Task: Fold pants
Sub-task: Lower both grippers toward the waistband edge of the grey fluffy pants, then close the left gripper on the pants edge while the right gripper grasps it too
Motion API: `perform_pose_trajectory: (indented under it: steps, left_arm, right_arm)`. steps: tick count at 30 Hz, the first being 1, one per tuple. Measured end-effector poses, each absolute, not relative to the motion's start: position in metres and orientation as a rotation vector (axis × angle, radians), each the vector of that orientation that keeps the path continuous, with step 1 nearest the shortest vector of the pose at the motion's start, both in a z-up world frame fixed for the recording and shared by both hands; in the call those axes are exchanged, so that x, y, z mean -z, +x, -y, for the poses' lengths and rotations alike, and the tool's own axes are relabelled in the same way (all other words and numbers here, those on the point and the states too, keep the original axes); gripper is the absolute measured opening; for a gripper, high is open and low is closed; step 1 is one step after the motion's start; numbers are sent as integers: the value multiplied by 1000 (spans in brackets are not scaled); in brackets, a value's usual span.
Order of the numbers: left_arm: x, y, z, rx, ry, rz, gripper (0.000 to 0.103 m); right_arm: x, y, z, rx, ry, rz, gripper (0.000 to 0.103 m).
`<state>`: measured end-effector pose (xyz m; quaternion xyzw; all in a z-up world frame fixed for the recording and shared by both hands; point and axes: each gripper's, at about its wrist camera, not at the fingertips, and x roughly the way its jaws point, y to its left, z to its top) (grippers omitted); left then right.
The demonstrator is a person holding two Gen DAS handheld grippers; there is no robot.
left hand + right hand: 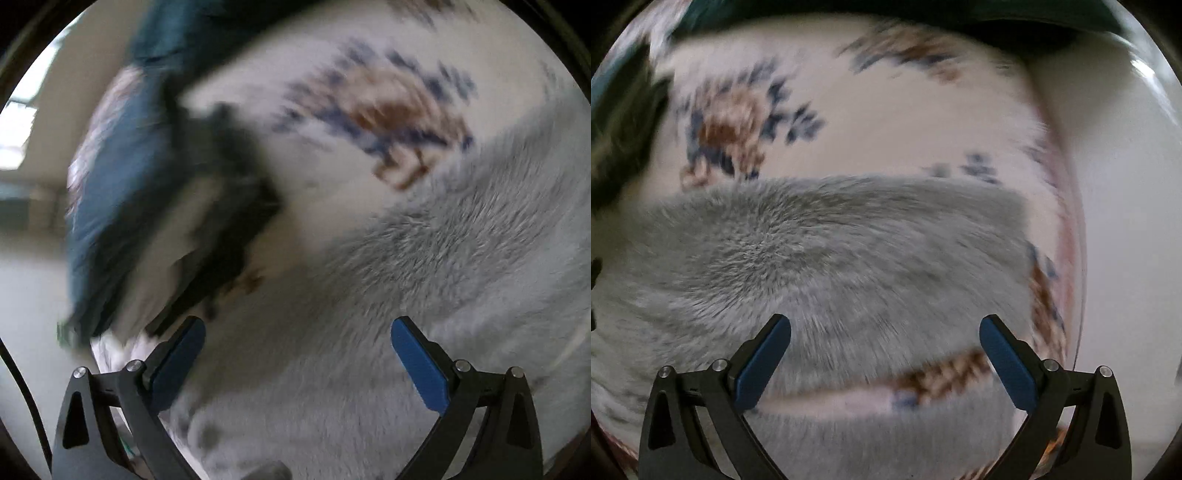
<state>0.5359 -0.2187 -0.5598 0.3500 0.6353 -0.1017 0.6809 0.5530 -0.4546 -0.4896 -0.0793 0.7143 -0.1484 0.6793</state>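
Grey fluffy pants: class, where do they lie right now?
The grey fluffy pants lie on the flowered white blanket, filling the lower middle of the right wrist view ahead of the open right gripper.

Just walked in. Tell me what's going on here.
A person holding a gripper in each hand is working on folding fuzzy grey pants that lie on a floral-patterned cover. Both the left gripper and the right gripper are open above the pants, gripping nothing. The frames are motion-blurred.
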Motion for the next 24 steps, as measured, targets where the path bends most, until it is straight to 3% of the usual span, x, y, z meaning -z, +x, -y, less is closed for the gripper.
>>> perform_pose_trajectory:
  steps: [2,9,10,11,12,13,15,20,24]
  left_arm:
    - [586,549,222,262,797,-1494,91]
    - [629,574,232,402,860,-1616,89]
    - [629,576,233,425,848,-1619,81]
    - [628,577,234,451,821,-1633,65]
    - [625,577,235,474,796,-1642,47]
    - [620,577,237,483,785,-1634,40]
    - [610,574,242,494,765,-1624,14]
    - [573,573,232,445,650,-1561,7]
    - [517,572,191,368,405,-1537,7]
  right_arm:
    - [533,577,444,264,-267,-1647,101]
    - [610,619,412,61,-619,-1703,91]
    - [617,622,407,20,-677,-1696,88]
    - [621,627,402,-13,-715,-1687,81]
    - [623,630,398,-41,-744,-1680,67]
    - [626,630,391,-71,-751,-1676,61]
    - [628,633,386,-91,-726,-1683,36]
    - [611,638,396,-45,-555,-1644,9]
    - [572,628,420,-6,-343,-1580,6]
